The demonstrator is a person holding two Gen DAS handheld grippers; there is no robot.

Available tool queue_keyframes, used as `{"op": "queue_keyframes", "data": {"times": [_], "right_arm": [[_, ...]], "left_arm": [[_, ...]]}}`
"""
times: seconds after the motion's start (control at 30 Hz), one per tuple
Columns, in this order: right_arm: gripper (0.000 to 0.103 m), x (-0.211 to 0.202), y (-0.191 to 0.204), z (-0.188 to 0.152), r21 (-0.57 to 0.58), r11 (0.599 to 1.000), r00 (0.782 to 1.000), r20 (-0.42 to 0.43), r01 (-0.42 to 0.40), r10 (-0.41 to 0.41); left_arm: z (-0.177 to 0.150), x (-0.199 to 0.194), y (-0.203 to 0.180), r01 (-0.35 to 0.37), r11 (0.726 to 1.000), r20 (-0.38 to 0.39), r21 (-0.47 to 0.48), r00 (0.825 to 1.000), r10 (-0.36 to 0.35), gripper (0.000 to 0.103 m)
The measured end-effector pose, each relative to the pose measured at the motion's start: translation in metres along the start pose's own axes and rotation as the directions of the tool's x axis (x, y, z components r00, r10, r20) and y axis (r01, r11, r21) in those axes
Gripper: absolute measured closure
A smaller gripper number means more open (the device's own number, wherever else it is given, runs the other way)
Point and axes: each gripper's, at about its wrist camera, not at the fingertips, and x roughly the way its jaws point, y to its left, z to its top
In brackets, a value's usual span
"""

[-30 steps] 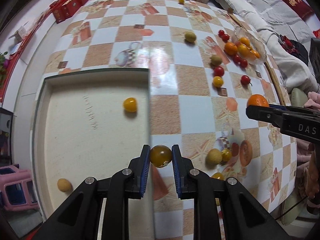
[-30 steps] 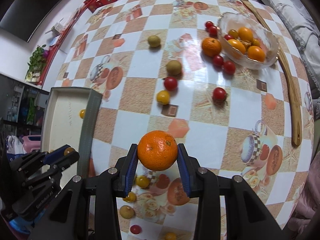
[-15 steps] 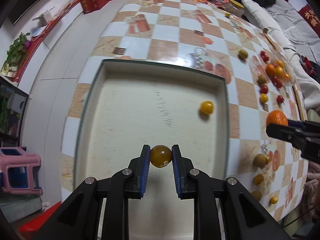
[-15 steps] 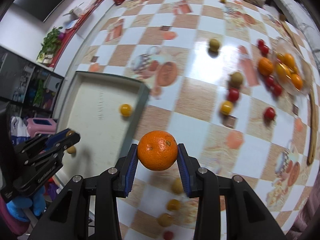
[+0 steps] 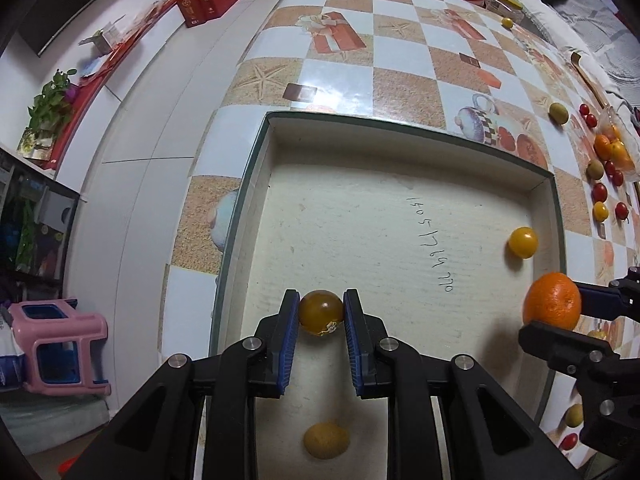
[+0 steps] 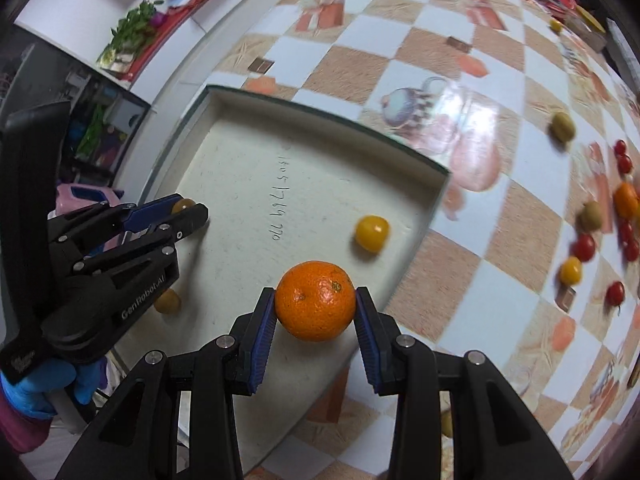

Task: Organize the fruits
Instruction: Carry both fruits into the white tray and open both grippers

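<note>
My left gripper (image 5: 321, 318) is shut on a small amber-yellow tomato (image 5: 321, 312) and holds it over the near left part of the shallow white tray (image 5: 400, 136). My right gripper (image 6: 316, 310) is shut on an orange mandarin (image 6: 316, 300) over the tray's (image 6: 320, 114) near right edge; it also shows in the left wrist view (image 5: 554, 307). In the tray lie a yellow tomato (image 5: 523, 242) near the right wall and a tan round fruit (image 5: 326, 440) at the near end.
Loose fruits lie on the checkered table right of the tray: red cherry tomatoes (image 6: 584, 247), green-brown fruits (image 6: 563, 126), a yellow tomato (image 6: 570, 271), an orange (image 6: 626, 199). A pink stool (image 5: 56, 344) stands on the floor to the left.
Both grippers have moved left over the tray, each still holding its fruit. The left one is now near the tray's left side, the right one at its right edge.
</note>
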Motion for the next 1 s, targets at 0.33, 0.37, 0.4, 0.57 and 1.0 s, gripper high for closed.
{"op": "queue_keyframes", "data": {"times": [0.33,0.37,0.4,0.57,1.0], "right_arm": [[0.061,0.029,0.022,0.000,-0.160,0.984,0.994,-0.059,0.079,-0.090],[0.061,0.032,0.024,-0.001,-0.173,0.981,0.993,-0.063,0.087,-0.099],[0.061,0.033,0.027,-0.002,-0.186,0.978,0.992,-0.055,0.099,-0.111],[0.049,0.031,0.038,-0.003,-0.231,0.966,0.992,-0.033,0.114,-0.125],[0.018,-0.029,0.046,-0.035,-0.313,0.937,0.985,0.115,0.157,-0.127]], "left_arm": [[0.003,0.008,-0.002,-0.007,0.999,0.022,0.037,1.000,0.006,0.076],[0.003,0.008,-0.001,-0.010,0.999,0.026,0.041,1.000,0.009,0.069],[0.003,0.007,0.000,-0.011,0.999,0.028,0.040,1.000,0.010,0.048],[-0.001,0.006,0.000,-0.012,0.999,0.043,0.049,0.999,0.010,0.038],[0.003,-0.014,0.004,0.018,0.999,0.046,0.026,0.999,-0.019,0.038]]}}
